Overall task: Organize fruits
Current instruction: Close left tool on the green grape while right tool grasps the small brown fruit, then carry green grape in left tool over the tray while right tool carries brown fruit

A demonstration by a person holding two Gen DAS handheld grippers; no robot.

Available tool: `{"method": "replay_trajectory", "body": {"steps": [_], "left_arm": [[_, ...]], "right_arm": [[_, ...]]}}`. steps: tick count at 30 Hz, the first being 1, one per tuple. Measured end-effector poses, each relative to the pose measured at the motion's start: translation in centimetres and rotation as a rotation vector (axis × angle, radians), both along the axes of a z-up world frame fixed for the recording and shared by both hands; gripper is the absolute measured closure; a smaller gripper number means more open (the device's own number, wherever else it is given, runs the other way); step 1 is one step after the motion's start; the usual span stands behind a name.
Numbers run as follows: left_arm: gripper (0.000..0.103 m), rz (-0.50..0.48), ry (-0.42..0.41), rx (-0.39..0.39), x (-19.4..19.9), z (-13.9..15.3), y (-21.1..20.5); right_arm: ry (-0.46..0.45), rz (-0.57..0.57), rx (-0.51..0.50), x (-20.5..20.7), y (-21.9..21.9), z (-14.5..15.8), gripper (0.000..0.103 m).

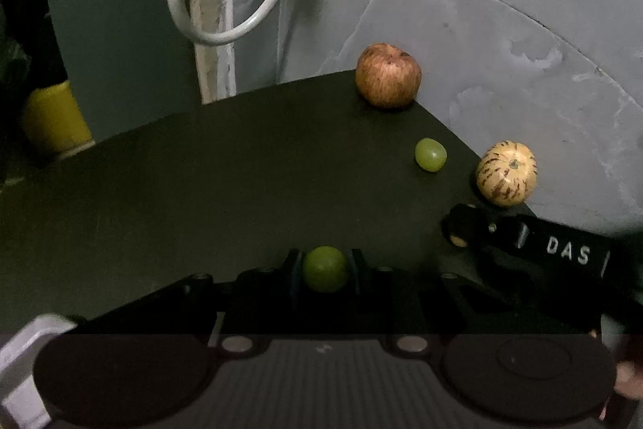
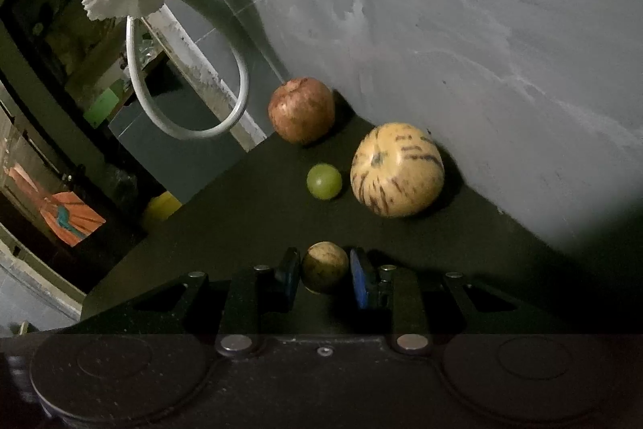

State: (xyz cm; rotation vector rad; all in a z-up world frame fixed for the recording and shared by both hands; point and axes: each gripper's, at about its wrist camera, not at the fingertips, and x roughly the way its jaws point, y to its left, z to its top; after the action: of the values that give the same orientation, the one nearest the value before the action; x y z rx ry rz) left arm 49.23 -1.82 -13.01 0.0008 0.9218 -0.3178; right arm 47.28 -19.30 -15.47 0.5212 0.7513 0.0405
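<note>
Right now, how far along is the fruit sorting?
Nothing looks sorted yet; no container shows. In hand: the left gripper is shut on a small green round fruit, the right gripper on a small tan round fruit. Left on the dark table: the red apple, loose green grape and striped cream melon.

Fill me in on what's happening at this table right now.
A person is sorting fruit with a handheld gripper in each hand. The left gripper is shut on a small green fruit, and the right gripper is shut on a small tan round fruit. Both sit low over the dark table. Untouched near the wall are a red apple, a green grape and a striped yellow melon.
</note>
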Motion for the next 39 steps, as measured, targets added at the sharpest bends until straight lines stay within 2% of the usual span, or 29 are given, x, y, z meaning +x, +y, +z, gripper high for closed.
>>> {"method": "replay_trajectory", "body": {"steps": [8,18,30,39], "left_arm": [[0.077,0.025,-0.012,-0.043,-2.8,2.3,0.9],[0.077,0.078,-0.054,-0.091,-5.8,5.8,3.7],[0.077,0.190,-0.116,-0.144,-10.9,9.7,10.0],[0.077,0.310,-0.120,-0.174,-15.4,10.4,17.0]], "right_arm": [[0.004,-0.001,0.014,-3.6,0.6,1.6,0.074],[-0.063,0.033,-0.003,-6.9,2.9,6.1,0.074],[-0.142,0.108,-0.023,-11.7,8.4,11.2,0.074],[-0.164,0.226,-0.039,-15.1,13.0,12.4,0.074]]}}
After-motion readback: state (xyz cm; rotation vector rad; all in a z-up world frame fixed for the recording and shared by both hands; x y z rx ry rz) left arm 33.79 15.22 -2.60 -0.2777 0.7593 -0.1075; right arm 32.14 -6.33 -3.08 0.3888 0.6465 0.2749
